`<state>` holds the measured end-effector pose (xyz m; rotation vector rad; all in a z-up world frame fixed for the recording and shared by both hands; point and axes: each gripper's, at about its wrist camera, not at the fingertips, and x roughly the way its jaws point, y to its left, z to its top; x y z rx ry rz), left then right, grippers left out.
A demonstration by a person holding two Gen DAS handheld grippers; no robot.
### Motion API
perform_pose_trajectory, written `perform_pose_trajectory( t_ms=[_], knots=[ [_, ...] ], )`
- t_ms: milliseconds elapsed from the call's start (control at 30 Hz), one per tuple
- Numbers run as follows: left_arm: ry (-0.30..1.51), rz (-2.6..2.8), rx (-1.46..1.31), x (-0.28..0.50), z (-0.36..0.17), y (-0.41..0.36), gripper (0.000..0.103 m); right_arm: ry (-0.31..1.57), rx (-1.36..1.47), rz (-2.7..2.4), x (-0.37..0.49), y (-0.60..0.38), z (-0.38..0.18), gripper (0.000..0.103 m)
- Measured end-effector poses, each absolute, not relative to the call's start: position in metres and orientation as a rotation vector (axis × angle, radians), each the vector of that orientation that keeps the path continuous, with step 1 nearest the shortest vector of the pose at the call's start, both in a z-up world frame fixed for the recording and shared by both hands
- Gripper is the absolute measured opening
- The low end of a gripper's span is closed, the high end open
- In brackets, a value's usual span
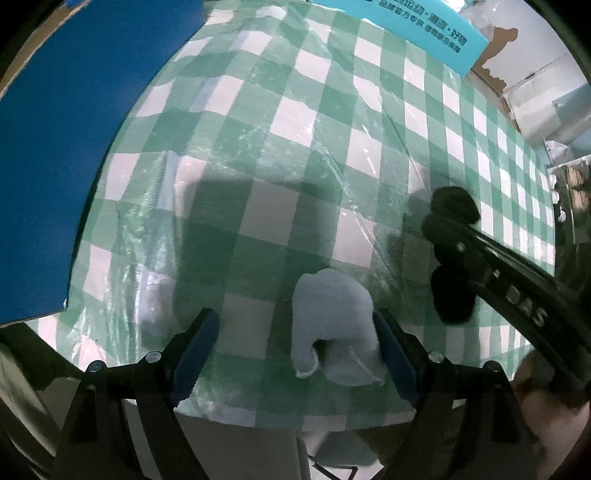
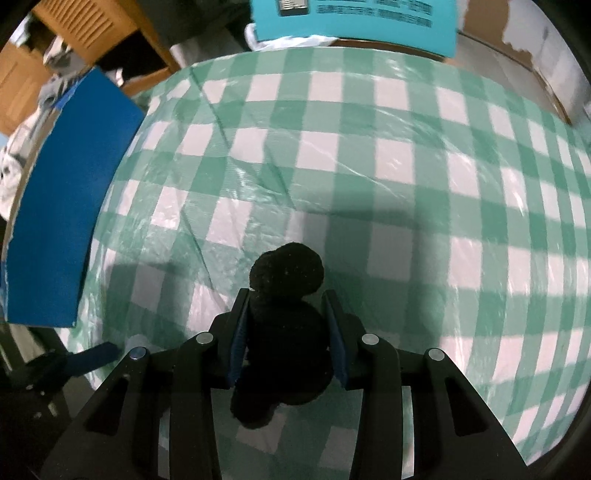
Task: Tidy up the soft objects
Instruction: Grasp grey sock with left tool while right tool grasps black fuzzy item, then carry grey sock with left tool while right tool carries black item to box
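A pale grey plush elephant [image 1: 334,325] lies on the green-and-white checked tablecloth [image 1: 295,147] near the front edge. My left gripper [image 1: 299,347] is open, and the elephant sits between its fingers, close against the right pad [image 1: 395,354]. My right gripper [image 2: 288,328] is shut on a black plush toy [image 2: 286,321] and holds it just above the cloth [image 2: 369,147]. The same black toy [image 1: 452,254] and the right gripper's arm show at the right of the left wrist view.
A blue board [image 1: 62,147] stands along the table's left side, also in the right wrist view [image 2: 70,210]. A teal printed box [image 2: 354,22] and cardboard boxes [image 1: 517,74] stand behind the table. The tablecloth has a clear plastic cover.
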<state>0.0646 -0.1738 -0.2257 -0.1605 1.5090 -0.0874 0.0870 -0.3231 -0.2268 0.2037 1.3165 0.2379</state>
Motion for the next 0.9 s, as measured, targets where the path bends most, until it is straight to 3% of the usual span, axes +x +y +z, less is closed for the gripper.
perform_pose_trajectory(
  t_ms=[433, 533, 600, 767, 900],
  knots=[
    [1.479, -0.147, -0.026, 0.073, -0.232, -0.217, 0.085, 1.283, 0.270, 0.148, 0.055, -0.351, -0.217, 0.038],
    [1.463, -0.173, -0.005, 0.067, -0.230, -0.219, 0.064, 1.279, 0.285, 0.140, 0.052, -0.352, -0.217, 0.038],
    [1.465, -0.210, -0.011, 0.067, -0.230, -0.224, 0.038, 1.274, 0.290, 0.137, 0.051, -0.354, -0.215, 0.038],
    [1.453, -0.241, 0.005, 0.063, -0.223, -0.223, 0.030, 1.254, 0.289, 0.141, 0.050, -0.348, -0.205, 0.038],
    [1.440, -0.259, 0.011, 0.062, -0.215, -0.213, 0.029, 1.239, 0.281, 0.142, 0.049, -0.343, -0.193, 0.038]
  ],
)
